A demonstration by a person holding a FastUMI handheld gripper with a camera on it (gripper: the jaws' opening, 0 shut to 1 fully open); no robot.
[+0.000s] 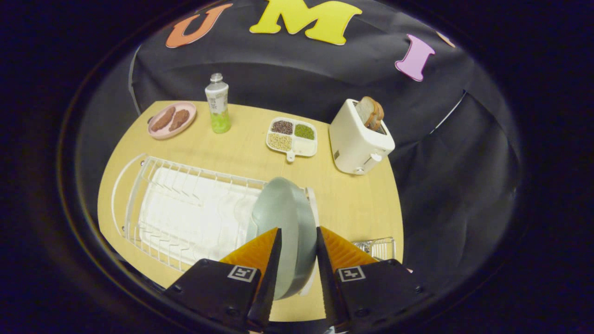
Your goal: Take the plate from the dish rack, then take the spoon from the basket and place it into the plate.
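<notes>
Gripper view, and starting at your far left: a pink plate (pixel 171 120) with two brown pieces of food sits at the back corner of the counter (pixel 241 153). Just beside it stands a bottle (pixel 217 103) with green liquid at the bottom. Below those, the white dish rack (pixel 181 208) stretches across the near side of the counter. Now the middle: the grey-green plate (pixel 284 222) stands on edge at the right end of the rack, and it is right between your fingers. Your claw (pixel 298 253) is narrowed around the plate's rim, one finger on each face; whether both actually press on it, you cannot tell from here. Beyond the plate, a white divided tray (pixel 292 136) holds grains in its compartments. Further right, the white toaster (pixel 358 139) has a slice of bread (pixel 371 112) poking out of the top. Just past your right finger, a wire basket (pixel 378 247) peeks out on the counter; the spoon cannot be made out in it.
</notes>
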